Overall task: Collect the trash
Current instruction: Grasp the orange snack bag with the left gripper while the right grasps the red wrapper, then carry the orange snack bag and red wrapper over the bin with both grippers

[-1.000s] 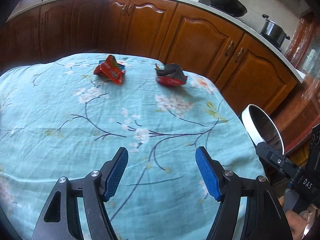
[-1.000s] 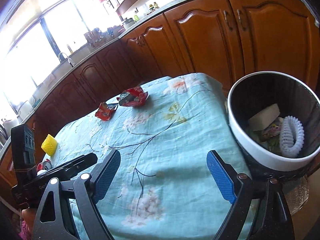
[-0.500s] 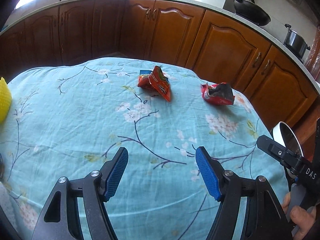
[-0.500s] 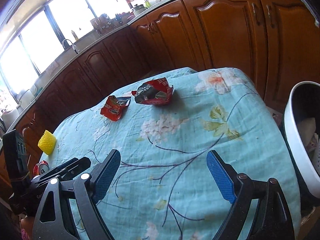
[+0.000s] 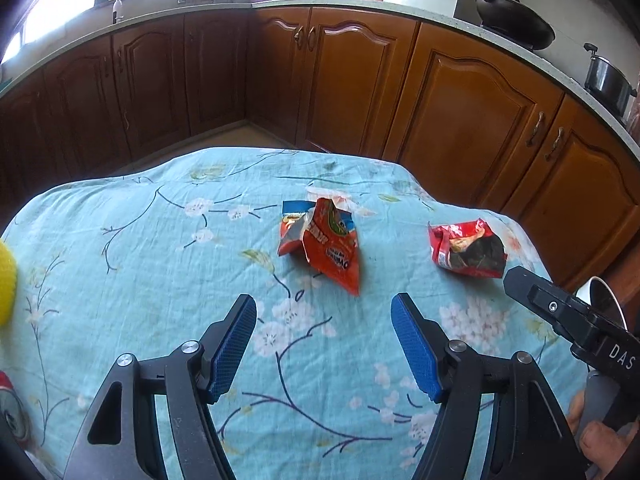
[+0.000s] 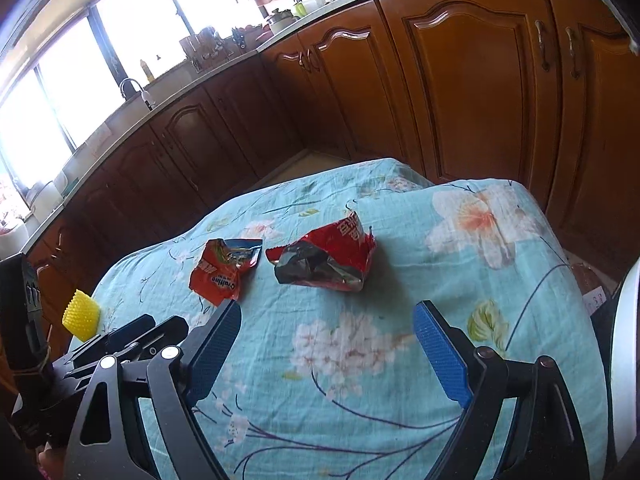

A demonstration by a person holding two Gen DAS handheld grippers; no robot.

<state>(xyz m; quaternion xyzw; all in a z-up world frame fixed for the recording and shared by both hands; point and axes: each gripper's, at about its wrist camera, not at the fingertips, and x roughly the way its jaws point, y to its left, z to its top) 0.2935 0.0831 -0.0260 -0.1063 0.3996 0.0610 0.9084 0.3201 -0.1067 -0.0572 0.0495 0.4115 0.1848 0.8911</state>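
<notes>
Wrappers: orange wrapper [image 5: 324,246] and red wrapper [image 6: 326,258] lie apart on desk [image 5: 120,240] | light, crinkly, slippery; pinch a raised fold | left gripper [image 5: 324,344] and right gripper [image 6: 326,346] fingers spread, empty | closer to wrappers than a second ago; bin [image 6: 626,360] now at view's edge

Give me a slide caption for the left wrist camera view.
Open left hand-held gripper hovers over floral tablecloth, facing two crumpled red snack wrappers.
</notes>
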